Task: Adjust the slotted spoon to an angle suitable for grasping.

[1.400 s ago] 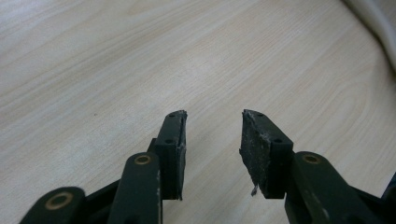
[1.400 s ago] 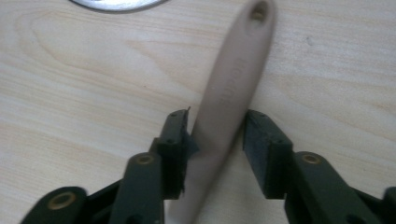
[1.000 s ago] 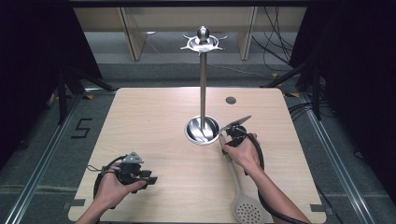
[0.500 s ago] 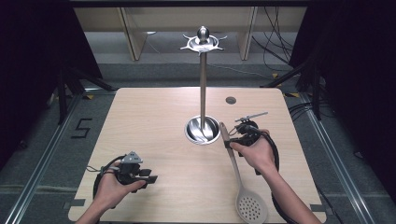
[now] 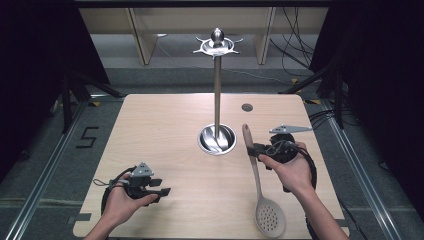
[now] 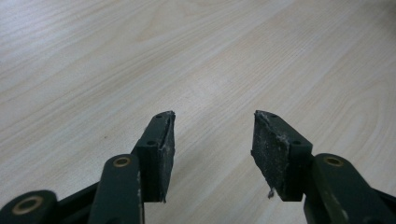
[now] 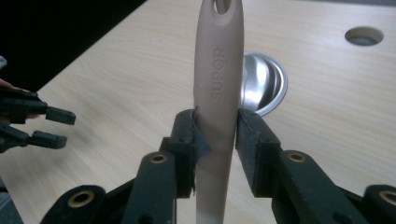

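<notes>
Right hand-held gripper [image 7: 215,135] pinches my slotted spoon [image 5: 259,177] on its tan handle, held above the worktop [image 5: 165,125]. Light, stiff and smooth, I judge; gripped high, its perforated bowl may swing. Left hand-held gripper [image 6: 212,133] has just been opening, empty. Beyond stands the rack [image 5: 217,90], its pole close.

Left gripper [image 5: 162,191] — black body, grey three-cornered plate on top, black cable looped beside it toward the table [image 5: 165,130] edge. Dark green-black jaw arms with brass-coloured rivets, worn black pads [image 6: 163,149], frayed and dusty at the edges. Right gripper [image 5: 256,149] — same black build, grey three-cornered plate on top, black cable trailing back along the forearm. Same brass rivets, square black pads [image 7: 254,140] with a scuffed edge. Bare forearms, no sleeves visible above the table.
</notes>
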